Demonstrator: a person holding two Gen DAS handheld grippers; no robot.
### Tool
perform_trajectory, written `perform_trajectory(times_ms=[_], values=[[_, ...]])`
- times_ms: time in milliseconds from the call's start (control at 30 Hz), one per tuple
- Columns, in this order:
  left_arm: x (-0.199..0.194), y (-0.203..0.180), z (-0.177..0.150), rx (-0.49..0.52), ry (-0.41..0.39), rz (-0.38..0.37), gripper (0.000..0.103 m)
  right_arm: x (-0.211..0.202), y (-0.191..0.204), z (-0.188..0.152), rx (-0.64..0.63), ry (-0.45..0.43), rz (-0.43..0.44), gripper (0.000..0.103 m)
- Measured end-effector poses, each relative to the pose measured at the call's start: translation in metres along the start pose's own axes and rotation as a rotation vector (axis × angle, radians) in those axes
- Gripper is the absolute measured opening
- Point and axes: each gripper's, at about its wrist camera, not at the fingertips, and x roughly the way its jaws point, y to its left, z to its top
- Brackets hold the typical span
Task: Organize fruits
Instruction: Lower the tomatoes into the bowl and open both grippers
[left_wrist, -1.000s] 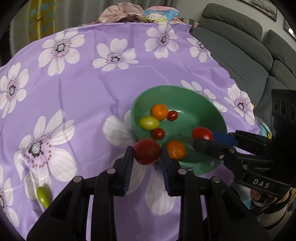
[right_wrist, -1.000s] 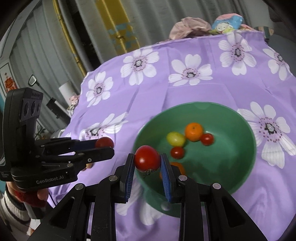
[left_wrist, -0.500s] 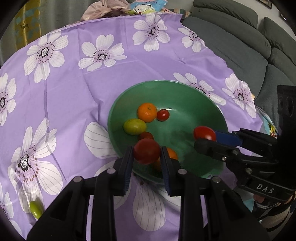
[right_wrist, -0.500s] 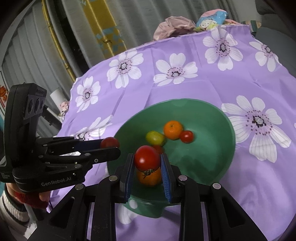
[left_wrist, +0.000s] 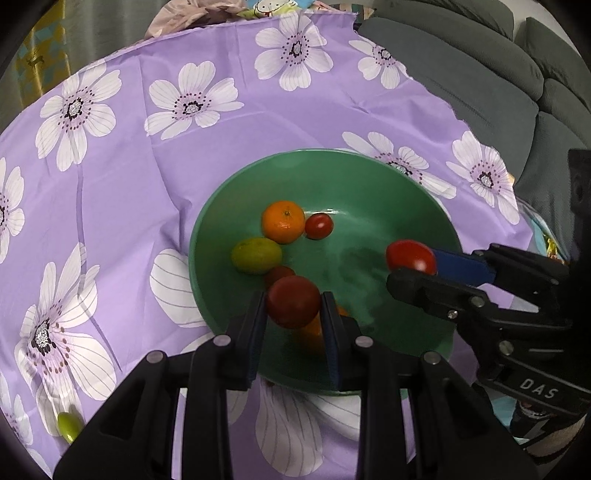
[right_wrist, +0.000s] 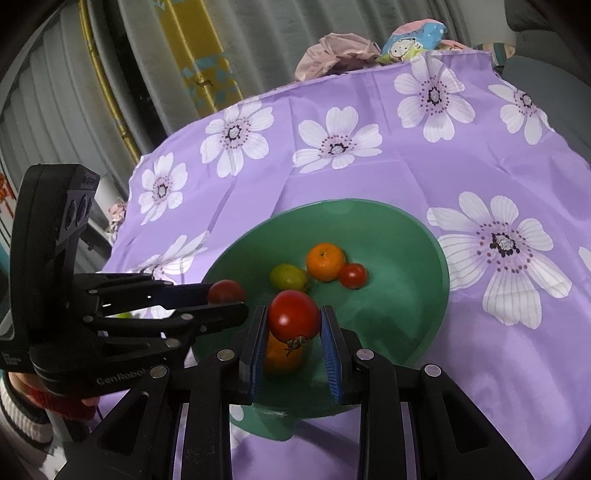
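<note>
A green bowl sits on the purple flowered cloth. Inside lie a mandarin, a small red tomato, a yellow-green fruit and an orange fruit partly hidden under the fingers. My left gripper is shut on a dark red tomato, held over the bowl's near side. My right gripper is shut on a bright red tomato above the bowl's inside.
A small green fruit lies on the cloth at the near left. A grey sofa runs along the right side. Bundled fabric rests at the cloth's far edge. A sleeved hand holds the left gripper.
The left gripper has moved with its tomato from beside the rim to over the bowl and dipped lower. The right gripper has edged further in over the bowl. Both grips are unchanged.
</note>
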Motion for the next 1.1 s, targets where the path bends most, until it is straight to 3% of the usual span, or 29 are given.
perform_trajectory(times_ms=[1100], values=[[0.018, -0.001, 0.004, 0.036, 0.04, 0.049, 0.029, 0.009, 0.003, 0.012, -0.078, 0.017, -0.041, 0.03]])
